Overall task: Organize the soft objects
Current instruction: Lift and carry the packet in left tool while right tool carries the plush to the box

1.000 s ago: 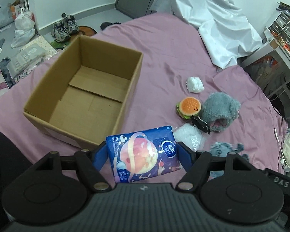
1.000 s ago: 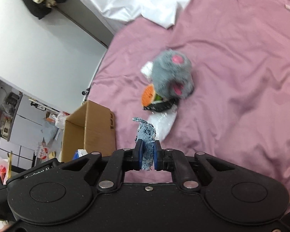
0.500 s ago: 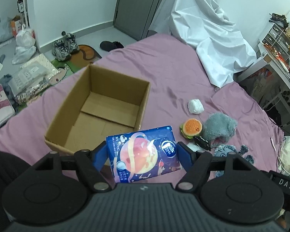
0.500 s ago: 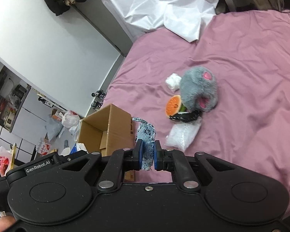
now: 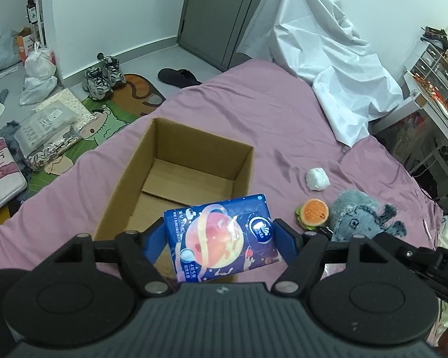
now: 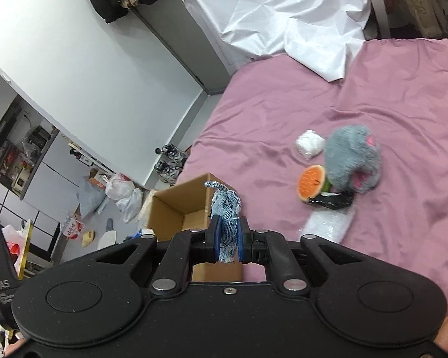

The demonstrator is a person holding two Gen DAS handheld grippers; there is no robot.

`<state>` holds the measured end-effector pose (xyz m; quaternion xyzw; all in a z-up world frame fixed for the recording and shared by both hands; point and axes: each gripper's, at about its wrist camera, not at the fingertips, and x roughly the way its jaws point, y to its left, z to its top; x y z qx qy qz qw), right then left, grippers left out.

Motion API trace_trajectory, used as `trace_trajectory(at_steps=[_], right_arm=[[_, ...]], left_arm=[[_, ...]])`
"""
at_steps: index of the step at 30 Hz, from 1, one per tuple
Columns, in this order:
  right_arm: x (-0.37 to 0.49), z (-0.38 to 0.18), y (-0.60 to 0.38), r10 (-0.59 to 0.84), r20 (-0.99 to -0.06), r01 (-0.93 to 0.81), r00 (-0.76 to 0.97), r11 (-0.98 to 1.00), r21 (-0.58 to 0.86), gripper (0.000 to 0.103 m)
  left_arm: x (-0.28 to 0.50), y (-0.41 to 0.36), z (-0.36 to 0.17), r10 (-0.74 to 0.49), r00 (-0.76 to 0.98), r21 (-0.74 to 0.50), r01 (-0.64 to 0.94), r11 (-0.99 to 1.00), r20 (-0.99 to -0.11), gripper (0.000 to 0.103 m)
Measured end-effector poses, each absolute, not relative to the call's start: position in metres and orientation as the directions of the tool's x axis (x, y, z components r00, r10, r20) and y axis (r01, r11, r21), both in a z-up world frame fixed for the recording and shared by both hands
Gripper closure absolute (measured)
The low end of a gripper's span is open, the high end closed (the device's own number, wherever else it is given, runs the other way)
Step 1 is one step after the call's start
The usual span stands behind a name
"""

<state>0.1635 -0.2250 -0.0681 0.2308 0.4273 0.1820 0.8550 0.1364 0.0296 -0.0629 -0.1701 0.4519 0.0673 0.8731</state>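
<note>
- Pink bedsheet (image 5: pixel 298 137) filled the middle of both views, with a crumpled white sheet (image 5: pixel 328 59) at the upper right of the left wrist view.
- At lower centre of that view I had the left gripper (image 5: pixel 219 237) clamped on a blue tissue pack (image 5: pixel 224 238), pads pressed to its two sides.
- Just behind the pack sat an open cardboard box (image 5: pixel 128 179), nothing visible inside.
- At centre of the right wrist view I held the right gripper (image 6: pixel 227 238) closed on a bluish-grey knitted soft toy (image 6: pixel 226 208), which stuck up above the pads.
- To the right on the bed lay a grey plush (image 6: pixel 354 158) touching a burger toy (image 6: pixel 311 182), a white wad (image 6: pixel 309 143) beside them, and a clear plastic bag (image 6: pixel 328 223) below.
- Shoes (image 5: pixel 103 77) stood on the floor at upper left.
</note>
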Motion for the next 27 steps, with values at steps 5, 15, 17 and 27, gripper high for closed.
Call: trace_trajectory(at_steps=[5, 15, 17, 27], right_arm=[[0.17, -0.065, -0.211, 0.518, -0.639, -0.131, 0.568, 0.824, 0.551, 0.092], [0.188, -0.068, -0.184, 0.528, -0.644, -0.14, 0.553, 0.821, 0.553, 0.092], [0.192, -0.069, -0.177, 0.527, -0.65, -0.138, 0.548, 0.823, 0.55, 0.092], [0.212, -0.076, -0.152, 0.518, -0.687, -0.12, 0.51, 0.833, 0.54, 0.092]], left_arm=[[0.145, 0.044, -0.064, -0.029, 0.582, -0.235, -0.282, 0.93, -0.812, 0.029], [0.168, 0.071, -0.075, -0.032, 0.557, -0.239, -0.304, 0.922, -0.83, 0.029], [0.172, 0.075, -0.079, -0.034, 0.547, -0.239, -0.309, 0.921, -0.836, 0.029], [0.203, 0.099, -0.097, -0.05, 0.488, -0.24, -0.335, 0.911, -0.872, 0.029]])
